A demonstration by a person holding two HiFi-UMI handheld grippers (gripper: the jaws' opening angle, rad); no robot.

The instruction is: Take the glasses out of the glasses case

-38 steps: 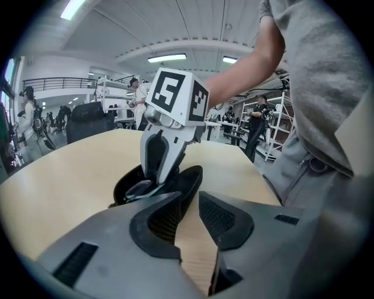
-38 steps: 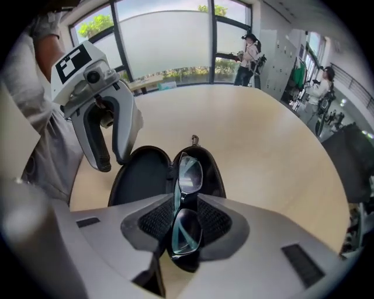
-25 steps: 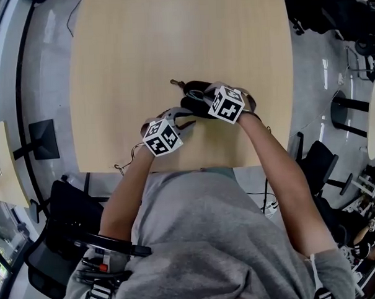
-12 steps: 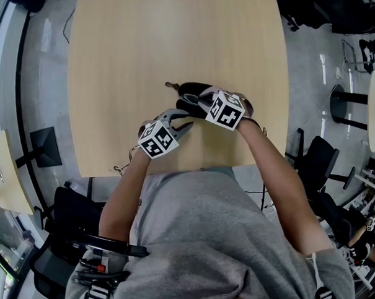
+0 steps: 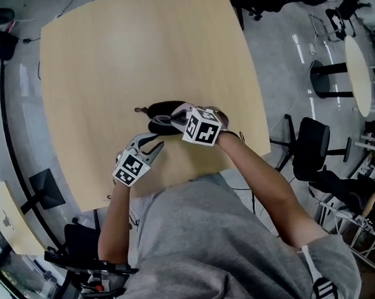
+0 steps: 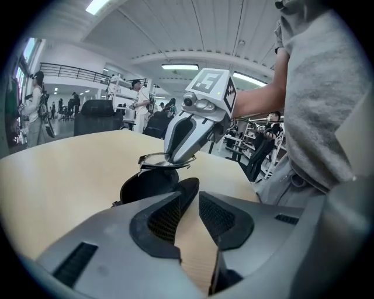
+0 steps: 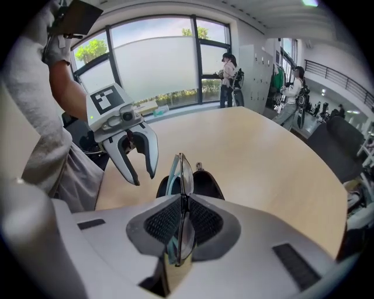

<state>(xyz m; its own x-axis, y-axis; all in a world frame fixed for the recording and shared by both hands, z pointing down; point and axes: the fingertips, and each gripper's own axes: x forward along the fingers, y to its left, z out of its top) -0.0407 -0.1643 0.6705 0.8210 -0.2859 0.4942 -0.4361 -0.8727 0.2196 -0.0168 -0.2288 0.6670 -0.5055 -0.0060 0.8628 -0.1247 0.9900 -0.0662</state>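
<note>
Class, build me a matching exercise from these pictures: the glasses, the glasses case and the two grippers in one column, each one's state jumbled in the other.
Column A
1 glasses
2 glasses case
3 left gripper
4 right gripper

Column B
a jaws apart, nothing between them
b black, lying on the table
c pinched edge-on, held above the case
d jaws shut on something thin

Pairs: 1-c, 2-b, 3-a, 4-d

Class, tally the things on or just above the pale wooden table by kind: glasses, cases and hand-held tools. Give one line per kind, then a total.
Thin-framed clear-lens glasses: 1
Black open glasses case: 1
Grey two-jaw hand-held tools: 2 (left tool, open and empty; right tool, shut on the glasses)
Total: 4
</note>
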